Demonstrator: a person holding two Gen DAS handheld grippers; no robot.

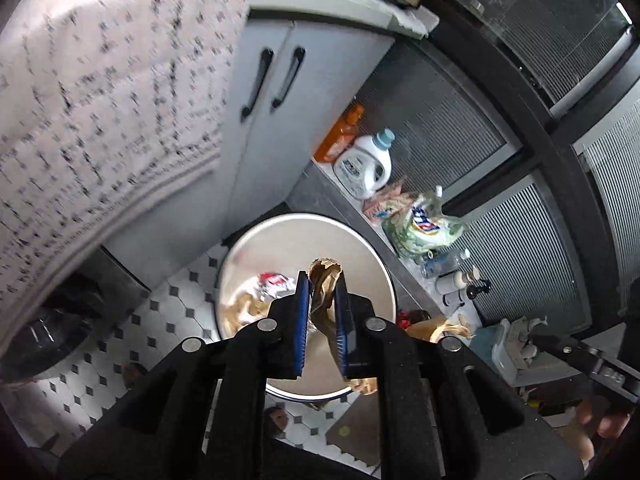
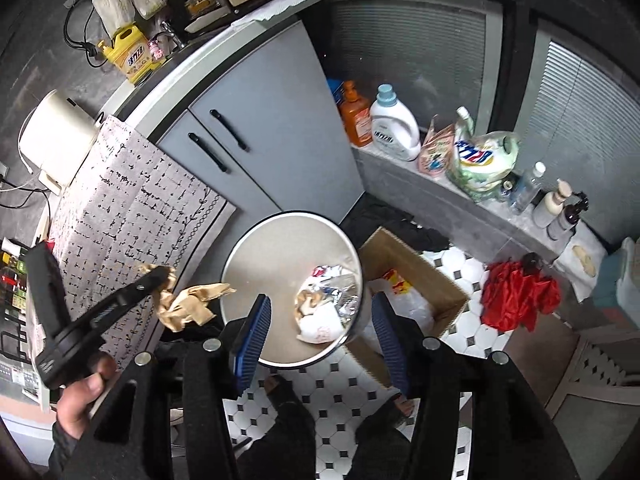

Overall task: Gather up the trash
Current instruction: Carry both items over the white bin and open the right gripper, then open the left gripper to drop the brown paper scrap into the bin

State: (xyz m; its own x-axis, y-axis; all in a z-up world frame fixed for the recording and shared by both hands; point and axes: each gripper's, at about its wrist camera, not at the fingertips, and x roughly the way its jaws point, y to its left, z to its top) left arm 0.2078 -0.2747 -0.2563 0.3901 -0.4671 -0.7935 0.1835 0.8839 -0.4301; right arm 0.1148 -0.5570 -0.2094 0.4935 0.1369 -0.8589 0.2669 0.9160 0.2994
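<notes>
Tiled floor holds the bin (image 2: 256, 264); left gripper (image 1: 323, 312) jaws pinch crumpled brown paper (image 1: 326, 284), right gripper (image 2: 320, 336) jaws spread.

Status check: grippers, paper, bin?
Left gripper shut on crumpled brown paper, held above steel bin. Right gripper open, empty. Bin already holds trash; nothing blocking the drop.

Left tool (image 1: 323, 322) pinches crumpled brown paper (image 1: 325, 292), seemingly above the open metal bin (image 1: 360, 264).

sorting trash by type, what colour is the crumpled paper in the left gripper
Light brown, like kraft paper; clearest in the right wrist view, pinched by the left gripper.
</notes>
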